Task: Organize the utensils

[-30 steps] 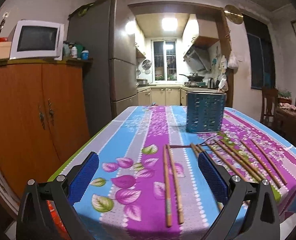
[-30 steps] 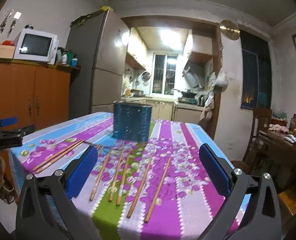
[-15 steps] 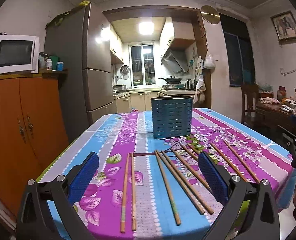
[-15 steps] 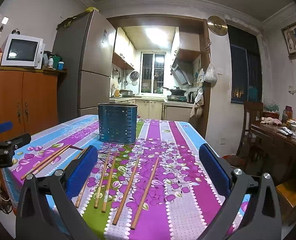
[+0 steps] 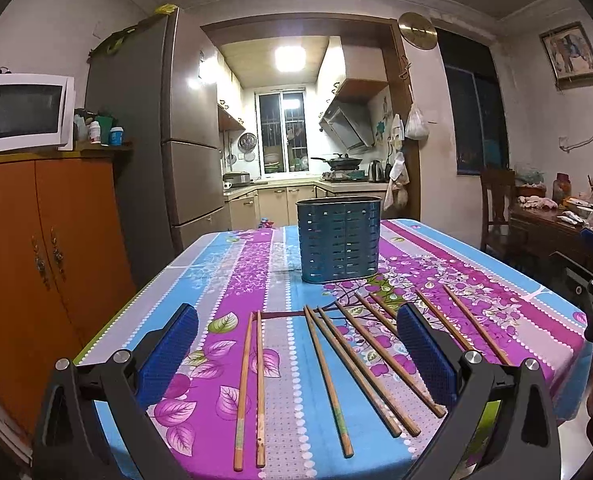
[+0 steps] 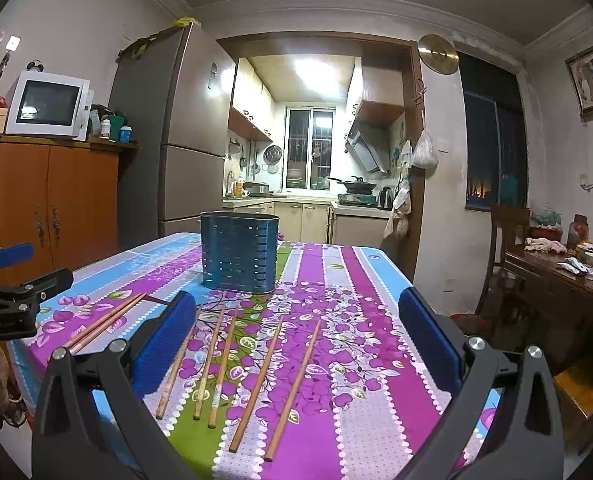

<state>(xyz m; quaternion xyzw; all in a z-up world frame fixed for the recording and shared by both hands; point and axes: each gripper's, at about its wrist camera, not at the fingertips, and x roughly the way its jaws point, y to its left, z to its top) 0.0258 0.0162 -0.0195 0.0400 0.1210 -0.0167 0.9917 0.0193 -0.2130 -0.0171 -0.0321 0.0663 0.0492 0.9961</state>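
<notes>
Beyond both wide-spread claws [image 5: 296, 354] [image 6: 296, 342], chopsticks [image 5: 328, 376] on tablecloth [image 5: 232, 280].

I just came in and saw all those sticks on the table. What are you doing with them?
Someone is tidying up chopsticks with a grabber tool in each hand. The chopsticks all lie loose on the flowery tablecloth, and the blue holder stands upright behind them. Nothing has been picked up yet: the left gripper and the right gripper are both open and empty, held near the front edge of the table, pointing at the chopsticks.
</notes>
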